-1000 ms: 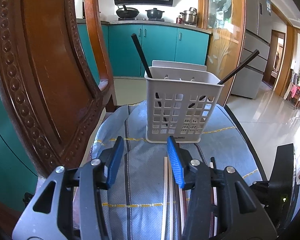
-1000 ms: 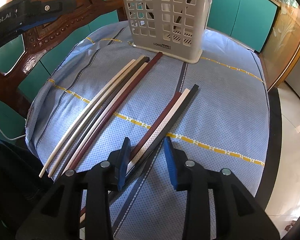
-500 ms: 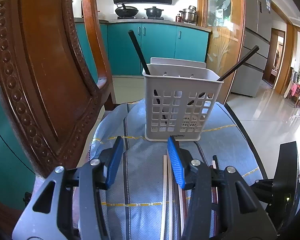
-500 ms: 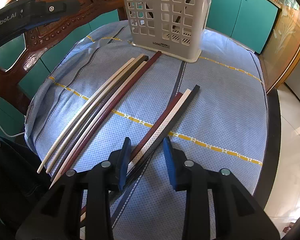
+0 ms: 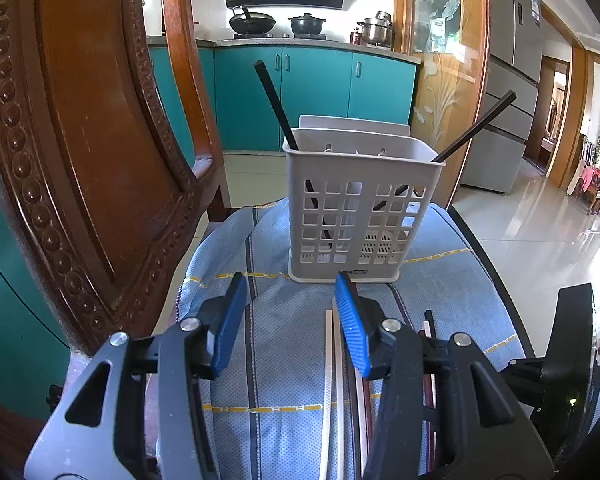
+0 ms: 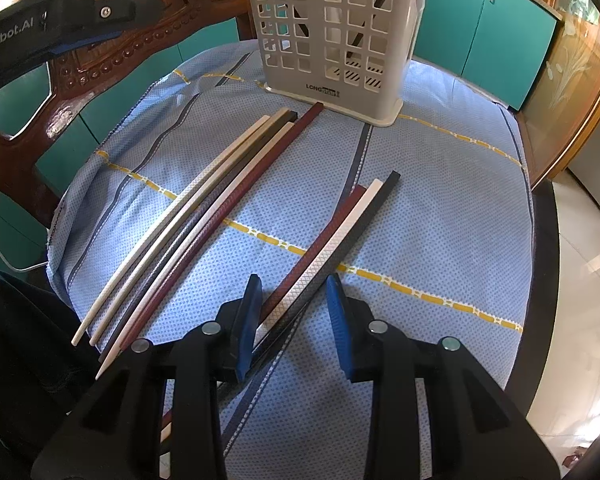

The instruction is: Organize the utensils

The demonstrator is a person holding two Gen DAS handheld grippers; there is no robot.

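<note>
The left gripper is seen with its blue-padded jaws partly open and nothing held between them; only the blue dotted tablecloth shows in the gap. Straight ahead of these jaws, a white plastic utensil basket stands upright on the cloth, its base just beyond the fingertips. Two black chopsticks are leaned inside it, one tilted to the left of the jaws' line and one to the right. Just inside and under the right-hand jaw, a white chopstick is laid lengthwise on the cloth. A carved wooden chair back rises to the left of the jaws.

The right gripper is pointed steeply down with its jaws partly open, nothing being pinched. Between these jaws, the near parts of three loose chopsticks are found, lying side by side on the cloth: a dark red chopstick, a white textured chopstick and a black chopstick. Whether the left-hand pad touches the dark red one cannot be told. To the left of the jaws, a bundle of five chopsticks in white, tan, dark and maroon is spread in a fan, its far ends close to the basket's base. The basket is set well ahead of the jaws, at the far side of the cloth
</note>
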